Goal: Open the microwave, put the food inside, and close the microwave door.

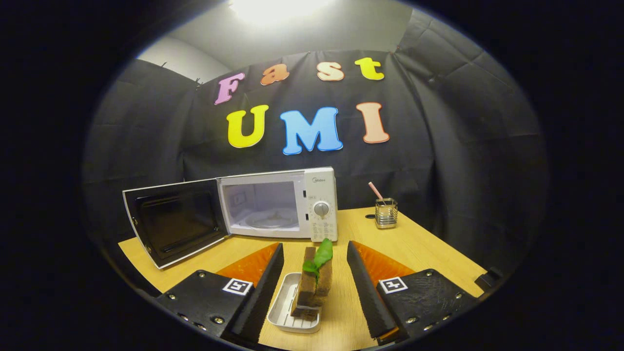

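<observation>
A white microwave [285, 205] stands at the back of the wooden table [419, 248], its door [173, 226] swung wide open to the left. The cavity with its glass turntable [270, 219] is bare. The food [314, 280], brown slices topped with a green leaf, stands on a small white tray [287, 312] on the table. My gripper [314, 287] is open, and the food and tray sit between its two fingers without either finger touching them.
A small clear holder [386, 213] with a pink straw stands on the table to the right of the microwave. A dark object [487, 280] lies at the table's right edge. Black cloth walls close off the back and sides.
</observation>
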`<move>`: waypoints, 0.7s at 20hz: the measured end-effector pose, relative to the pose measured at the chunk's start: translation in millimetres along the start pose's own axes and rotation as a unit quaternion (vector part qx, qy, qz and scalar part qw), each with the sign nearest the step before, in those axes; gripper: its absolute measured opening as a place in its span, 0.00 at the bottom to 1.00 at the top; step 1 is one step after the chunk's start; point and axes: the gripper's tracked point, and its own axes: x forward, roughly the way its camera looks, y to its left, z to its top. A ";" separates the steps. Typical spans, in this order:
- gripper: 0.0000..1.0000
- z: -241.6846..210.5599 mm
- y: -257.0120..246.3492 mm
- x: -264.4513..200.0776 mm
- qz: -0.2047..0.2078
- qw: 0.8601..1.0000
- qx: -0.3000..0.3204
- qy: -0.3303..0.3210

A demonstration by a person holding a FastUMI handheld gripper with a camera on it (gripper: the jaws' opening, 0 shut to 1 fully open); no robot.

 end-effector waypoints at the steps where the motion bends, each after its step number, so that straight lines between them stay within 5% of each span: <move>1: 0.80 -6.3 -2.3 1.0 -0.004 1.000 0.002 0.005; 4: 0.68 -26.8 -4.8 6.4 -0.012 1.000 -0.003 0.029; 7: 0.68 -40.9 -4.6 10.4 -0.014 0.999 0.006 0.049; 9: 0.44 -40.8 -0.9 9.8 -0.005 0.999 0.020 0.050; 11: 0.40 -44.6 5.5 10.8 0.004 0.999 0.007 0.052; 14: 0.17 -38.7 7.2 15.4 0.006 0.998 -0.013 0.054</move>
